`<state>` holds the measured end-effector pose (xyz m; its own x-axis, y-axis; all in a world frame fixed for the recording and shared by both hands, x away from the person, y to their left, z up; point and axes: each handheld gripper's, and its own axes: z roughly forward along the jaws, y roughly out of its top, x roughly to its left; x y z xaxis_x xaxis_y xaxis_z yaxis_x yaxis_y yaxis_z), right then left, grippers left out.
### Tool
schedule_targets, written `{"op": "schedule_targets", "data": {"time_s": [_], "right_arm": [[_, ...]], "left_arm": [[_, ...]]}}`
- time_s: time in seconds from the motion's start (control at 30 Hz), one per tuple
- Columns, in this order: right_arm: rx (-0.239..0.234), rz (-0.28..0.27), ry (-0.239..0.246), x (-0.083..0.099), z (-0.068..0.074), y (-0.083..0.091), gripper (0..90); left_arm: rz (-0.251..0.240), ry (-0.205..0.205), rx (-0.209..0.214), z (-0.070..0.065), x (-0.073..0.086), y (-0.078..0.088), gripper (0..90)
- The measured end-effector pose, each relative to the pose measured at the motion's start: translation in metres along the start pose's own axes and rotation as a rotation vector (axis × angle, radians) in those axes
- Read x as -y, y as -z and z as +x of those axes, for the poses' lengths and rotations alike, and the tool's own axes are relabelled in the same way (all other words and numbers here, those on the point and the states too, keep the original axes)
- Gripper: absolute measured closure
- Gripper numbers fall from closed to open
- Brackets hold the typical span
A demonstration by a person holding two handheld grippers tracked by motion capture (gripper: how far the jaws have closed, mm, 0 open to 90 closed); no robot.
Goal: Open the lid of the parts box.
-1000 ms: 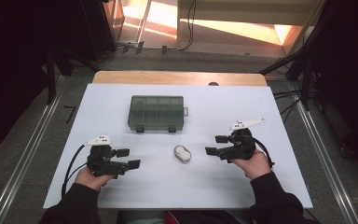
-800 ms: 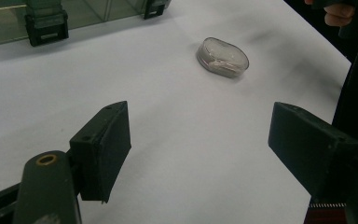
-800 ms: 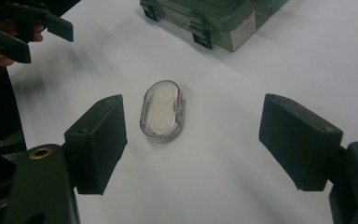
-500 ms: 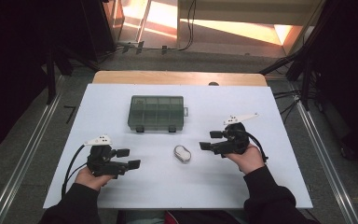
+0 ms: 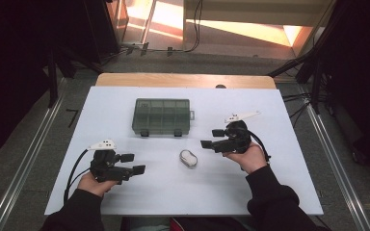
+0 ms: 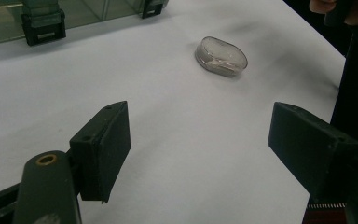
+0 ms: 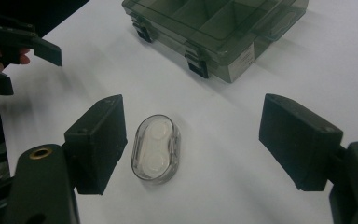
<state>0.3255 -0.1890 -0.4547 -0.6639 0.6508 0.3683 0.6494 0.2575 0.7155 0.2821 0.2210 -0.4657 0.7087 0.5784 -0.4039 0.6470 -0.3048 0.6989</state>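
A small clear oval case (image 5: 188, 158) (image 6: 221, 55) (image 7: 156, 148) lies flat on the white table (image 5: 270, 192), with two round pale shapes inside. A smoky-grey compartment box (image 5: 162, 117) (image 7: 219, 25) with black latches sits closed behind it. My right gripper (image 5: 211, 138) (image 7: 193, 144) is open, held just right of the oval case and pointing left, with the case ahead near its left jaw. My left gripper (image 5: 132, 163) (image 6: 205, 149) is open and empty at the front left, pointing right toward the case.
The table's wooden far edge (image 5: 183, 80) lies behind the box. Metal rails (image 5: 29, 159) run along both sides of the table on the floor. Bare white surface lies between the grippers and along the front edge.
My right gripper has moved left and a little away from the person, closing in on the oval case. The left gripper has stayed put.
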Motion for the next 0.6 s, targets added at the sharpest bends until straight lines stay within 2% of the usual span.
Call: {"op": "schedule_targets", "data": {"time_s": [0.6], "right_arm": [[0.035,-0.001,-0.007,-0.019,-0.007,-0.016,21.4]], "left_arm": [[-0.003,-0.002,-0.003,0.000,0.001,0.000,21.2]]}}
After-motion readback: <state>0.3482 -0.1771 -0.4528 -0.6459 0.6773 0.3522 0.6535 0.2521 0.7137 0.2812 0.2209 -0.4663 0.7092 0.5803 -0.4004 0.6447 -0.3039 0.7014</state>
